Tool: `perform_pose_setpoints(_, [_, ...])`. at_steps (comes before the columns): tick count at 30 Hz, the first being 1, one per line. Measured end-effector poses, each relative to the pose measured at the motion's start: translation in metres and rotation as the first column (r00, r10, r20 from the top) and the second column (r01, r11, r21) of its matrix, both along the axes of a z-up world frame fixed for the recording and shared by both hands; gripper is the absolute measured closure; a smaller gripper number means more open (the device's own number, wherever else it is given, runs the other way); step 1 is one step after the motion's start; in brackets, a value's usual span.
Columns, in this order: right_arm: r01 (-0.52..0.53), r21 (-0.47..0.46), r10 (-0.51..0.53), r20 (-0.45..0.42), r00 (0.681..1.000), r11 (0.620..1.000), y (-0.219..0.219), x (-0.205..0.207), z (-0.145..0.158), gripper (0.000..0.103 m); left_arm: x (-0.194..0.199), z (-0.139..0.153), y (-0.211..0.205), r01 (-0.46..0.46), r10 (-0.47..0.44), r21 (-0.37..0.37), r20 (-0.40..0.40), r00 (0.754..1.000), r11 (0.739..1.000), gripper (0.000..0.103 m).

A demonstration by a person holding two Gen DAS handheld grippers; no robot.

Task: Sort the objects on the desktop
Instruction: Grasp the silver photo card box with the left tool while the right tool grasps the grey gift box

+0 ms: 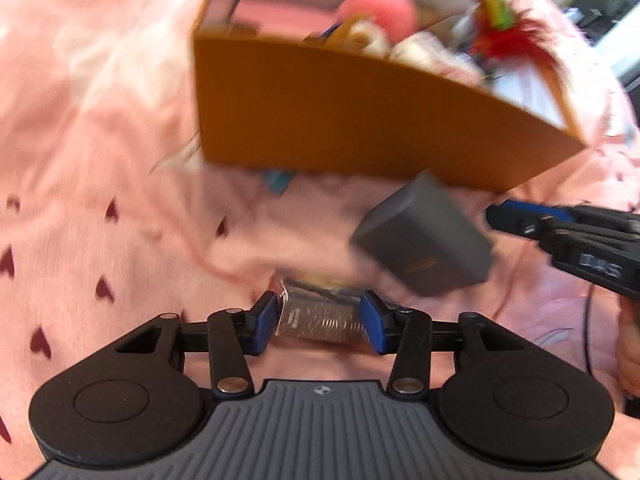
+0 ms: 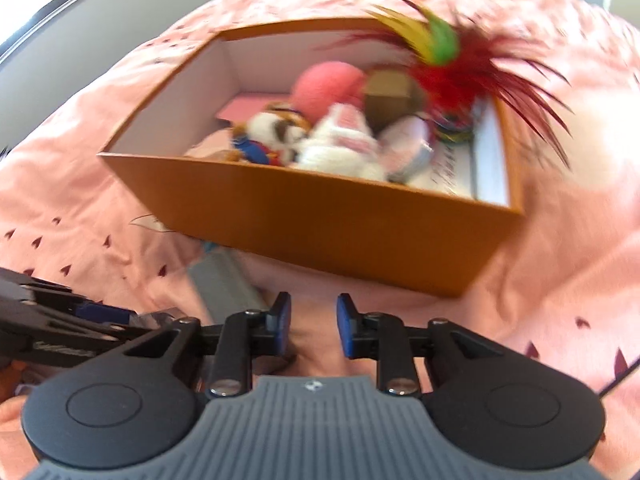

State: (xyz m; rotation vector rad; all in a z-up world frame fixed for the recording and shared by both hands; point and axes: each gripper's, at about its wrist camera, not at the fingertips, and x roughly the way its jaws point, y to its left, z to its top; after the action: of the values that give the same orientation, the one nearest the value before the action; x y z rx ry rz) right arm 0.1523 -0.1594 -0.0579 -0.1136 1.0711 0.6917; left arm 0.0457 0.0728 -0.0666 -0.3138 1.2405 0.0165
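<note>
My left gripper [image 1: 320,322] points down at the pink cloth, shut on a crinkled silver foil packet [image 1: 316,318] that spans the gap between its blue pads. Just beyond it to the right lies a dark grey box [image 1: 424,240], tilted on the cloth in front of the orange box [image 1: 340,120]. My right gripper [image 2: 314,324] is open, with only pink cloth between its pads. It hovers near the orange box's [image 2: 320,220] front wall, with the grey box [image 2: 224,284] to its left. It also enters the left wrist view as my right gripper [image 1: 504,216], right of the grey box.
The orange box holds a pink ball [image 2: 328,84], plush toys [image 2: 340,140], a brown cube [image 2: 388,96] and a red, yellow and green feather toy [image 2: 448,64] sticking out over its far right rim. A pink cloth with dark hearts [image 1: 100,240] covers the surface. A hand [image 1: 628,352] shows at the right edge.
</note>
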Motion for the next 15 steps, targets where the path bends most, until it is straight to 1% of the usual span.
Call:
perform_pose_setpoints(4, [0.027, 0.037, -0.024, -0.073, 0.997, 0.999, -0.009, 0.004, -0.008, 0.076, 0.004, 0.009, -0.011, 0.034, -0.035, 0.01, 0.074, 0.997, 0.999, 0.051])
perform_pose_setpoints(6, [0.031, 0.024, -0.029, -0.073, 0.997, 0.999, -0.009, 0.004, -0.011, 0.076, 0.012, 0.011, -0.018, 0.042, -0.044, 0.018, 0.1, 0.994, 0.999, 0.051])
perform_pose_setpoints(9, [0.034, 0.021, -0.032, -0.073, 0.997, 0.999, -0.009, 0.004, -0.011, 0.07, 0.019, 0.013, -0.023, 0.041, -0.044, 0.023, 0.137, 0.99, 0.999, 0.051])
perform_pose_setpoints(13, [0.055, 0.012, -0.054, -0.067, 0.996, 0.998, -0.014, 0.006, -0.012, 0.07, 0.031, 0.005, -0.026, 0.039, -0.044, 0.033, 0.161, 0.986, 0.999, 0.053])
perform_pose_setpoints(15, [0.065, 0.028, -0.063, -0.075, 0.995, 0.997, -0.017, 0.007, -0.012, 0.069, 0.036, 0.002, -0.025, 0.031, -0.036, 0.031, 0.16, 0.987, 0.999, 0.053])
